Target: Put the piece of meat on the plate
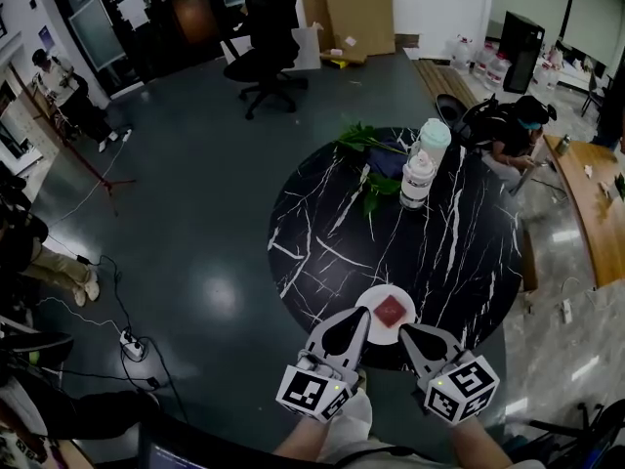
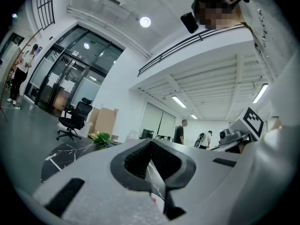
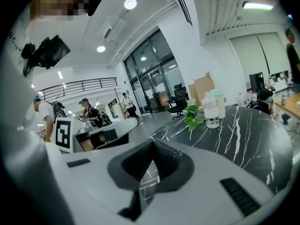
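Note:
A red square piece of meat [image 1: 391,311] lies on a small white plate [image 1: 372,297] at the near edge of the round black marble table [image 1: 322,223]. My left gripper [image 1: 358,317] hovers at the plate's near left rim, its jaws together and nothing between them. My right gripper [image 1: 409,332] sits just near-right of the plate, also shut and empty. In the left gripper view the left gripper [image 2: 151,145] shows pads that meet, leaving only a thin slit. The right gripper [image 3: 152,145] looks the same in the right gripper view. Neither touches the meat.
Two plastic bottles [image 1: 420,176] and a leafy green plant [image 1: 377,182] stand at the table's far side, also seen as bottles [image 3: 212,108] and plant [image 3: 193,115]. A black office chair [image 1: 266,37], cardboard sheets [image 1: 356,8], seated people and floor cables [image 1: 117,311] surround the table.

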Available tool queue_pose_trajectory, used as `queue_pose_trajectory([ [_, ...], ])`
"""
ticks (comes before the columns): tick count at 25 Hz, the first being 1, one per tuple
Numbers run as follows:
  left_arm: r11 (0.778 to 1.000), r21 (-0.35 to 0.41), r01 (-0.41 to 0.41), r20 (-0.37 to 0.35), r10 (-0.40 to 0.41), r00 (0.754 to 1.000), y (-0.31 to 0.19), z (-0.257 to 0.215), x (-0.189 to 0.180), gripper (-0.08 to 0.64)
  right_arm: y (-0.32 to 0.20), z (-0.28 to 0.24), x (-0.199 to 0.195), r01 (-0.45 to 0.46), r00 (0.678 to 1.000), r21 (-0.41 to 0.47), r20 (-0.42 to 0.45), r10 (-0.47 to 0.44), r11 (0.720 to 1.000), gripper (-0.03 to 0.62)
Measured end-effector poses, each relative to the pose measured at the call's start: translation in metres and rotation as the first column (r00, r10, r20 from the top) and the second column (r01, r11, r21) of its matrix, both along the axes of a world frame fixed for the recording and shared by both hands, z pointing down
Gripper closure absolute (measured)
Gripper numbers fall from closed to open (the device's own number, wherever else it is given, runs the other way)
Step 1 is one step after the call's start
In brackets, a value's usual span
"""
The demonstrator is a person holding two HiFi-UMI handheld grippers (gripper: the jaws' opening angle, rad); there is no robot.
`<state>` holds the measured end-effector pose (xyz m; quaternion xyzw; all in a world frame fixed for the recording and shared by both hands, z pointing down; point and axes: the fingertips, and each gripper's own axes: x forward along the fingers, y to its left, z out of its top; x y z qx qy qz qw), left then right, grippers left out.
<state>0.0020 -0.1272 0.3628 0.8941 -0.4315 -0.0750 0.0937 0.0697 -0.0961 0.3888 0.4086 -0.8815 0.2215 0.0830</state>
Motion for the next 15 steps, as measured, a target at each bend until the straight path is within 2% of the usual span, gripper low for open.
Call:
queue_pose_trajectory([
  [15, 1.0, -0.019, 0.009, -0.003, -0.009, 1.0, -0.0019, 0.0044, -0.0018, 0.552, -0.001, 0.0066, 0.0021, -0.009, 1.0, -0.006, -0.016, 0.009, 1.0, 0.583],
])
